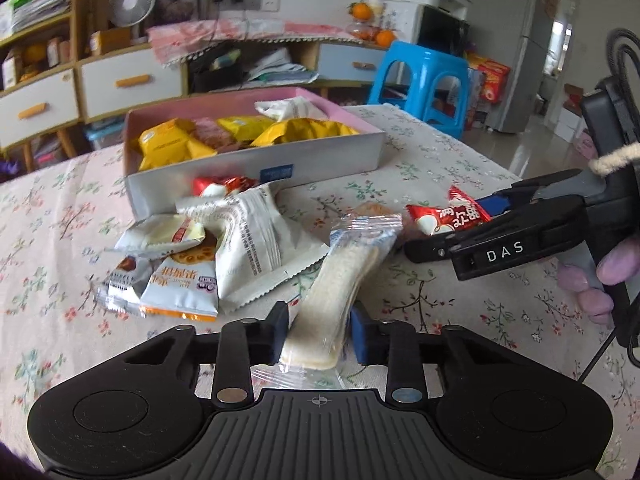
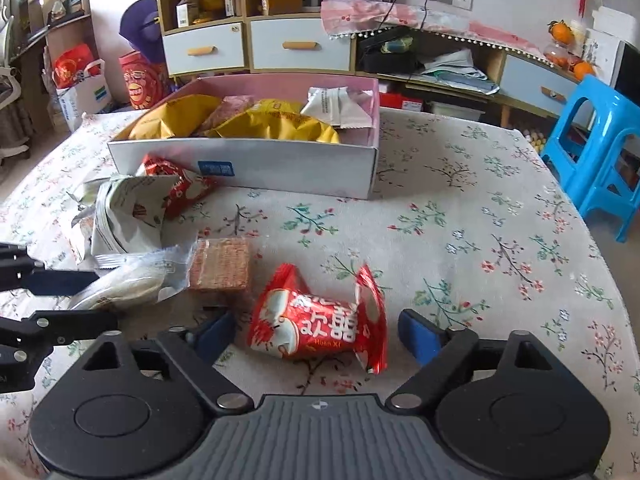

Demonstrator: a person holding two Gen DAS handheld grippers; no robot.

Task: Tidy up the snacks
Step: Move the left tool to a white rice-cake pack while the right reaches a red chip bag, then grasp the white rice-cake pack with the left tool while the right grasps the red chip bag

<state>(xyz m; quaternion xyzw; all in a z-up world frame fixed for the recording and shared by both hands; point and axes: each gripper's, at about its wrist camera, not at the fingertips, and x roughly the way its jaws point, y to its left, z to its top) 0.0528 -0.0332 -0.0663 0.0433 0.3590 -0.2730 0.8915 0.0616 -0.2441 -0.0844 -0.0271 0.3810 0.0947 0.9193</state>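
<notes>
My left gripper [image 1: 319, 330] is shut on a clear-wrapped white rice cracker [image 1: 340, 280], its far end tilted up over the floral table. My right gripper [image 2: 318, 330] is open, its fingers on either side of a red snack packet [image 2: 320, 320] lying on the table; the packet also shows in the left wrist view [image 1: 448, 216]. A pink-lined white box [image 2: 248, 164] with yellow, pink and white packets stands behind. A pile of white and orange packets [image 1: 200, 256] lies in front of the box. A brown wafer pack [image 2: 220, 264] lies beside the cracker.
The table has a floral cloth [image 2: 460, 220]. A blue plastic stool [image 2: 600, 152] stands off its right edge. Cabinets and shelves [image 2: 240, 44] line the wall behind. Another red packet [image 2: 176, 184] leans against the box front.
</notes>
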